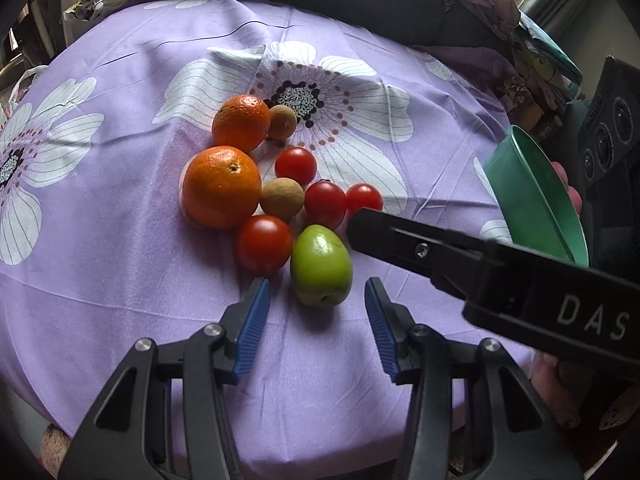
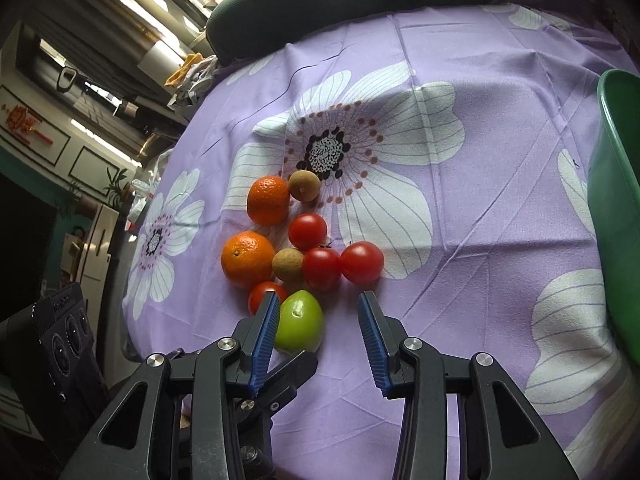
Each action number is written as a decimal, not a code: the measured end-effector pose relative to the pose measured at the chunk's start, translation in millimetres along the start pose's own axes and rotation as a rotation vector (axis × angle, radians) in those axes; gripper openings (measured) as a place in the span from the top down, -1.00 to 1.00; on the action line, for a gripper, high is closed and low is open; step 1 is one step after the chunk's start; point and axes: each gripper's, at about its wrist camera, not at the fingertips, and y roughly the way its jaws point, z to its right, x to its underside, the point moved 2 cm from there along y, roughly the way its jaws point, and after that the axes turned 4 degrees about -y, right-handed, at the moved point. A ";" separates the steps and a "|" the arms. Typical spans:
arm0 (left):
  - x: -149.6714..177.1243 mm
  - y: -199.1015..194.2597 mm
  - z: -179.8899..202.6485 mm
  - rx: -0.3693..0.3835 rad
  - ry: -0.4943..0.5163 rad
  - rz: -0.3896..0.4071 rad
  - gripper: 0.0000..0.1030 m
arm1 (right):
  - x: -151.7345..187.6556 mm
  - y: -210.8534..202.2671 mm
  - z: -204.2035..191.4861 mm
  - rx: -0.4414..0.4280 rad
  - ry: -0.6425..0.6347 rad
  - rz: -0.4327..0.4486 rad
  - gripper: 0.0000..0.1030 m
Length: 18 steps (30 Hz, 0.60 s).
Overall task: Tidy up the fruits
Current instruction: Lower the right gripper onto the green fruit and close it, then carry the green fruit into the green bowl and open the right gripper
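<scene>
A cluster of fruit lies on the purple flowered cloth (image 1: 120, 240): two oranges (image 1: 222, 187) (image 1: 241, 122), several red tomatoes (image 1: 264, 243), two small brown longans (image 1: 282, 200) and a green jujube (image 1: 321, 265) at the near edge. My left gripper (image 1: 318, 308) is open and empty, its blue pads on either side of the green jujube's near end. My right gripper (image 2: 319, 320) is open and empty just this side of the tomatoes (image 2: 361, 262), with the green jujube (image 2: 301, 322) by its left pad. The right gripper's finger (image 1: 400, 236) crosses the left wrist view.
A green bowl (image 1: 532, 196) is tilted at the table's right edge, also showing in the right wrist view (image 2: 618, 208). A dark chair back (image 2: 340, 4) stands behind the table. Clutter lies beyond the table's far corners.
</scene>
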 end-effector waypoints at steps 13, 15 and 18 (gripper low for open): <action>-1.8 7.6 -1.3 -0.001 0.000 0.005 0.33 | 6.3 29.3 -2.4 -0.088 0.020 -0.095 0.17; -2.0 7.1 -0.1 -0.008 0.004 0.014 0.34 | 6.1 29.6 -4.3 -0.091 0.014 -0.091 0.25; -3.6 2.6 6.5 -0.014 0.020 0.043 0.35 | 5.7 23.8 -8.0 -0.068 -0.006 -0.066 0.25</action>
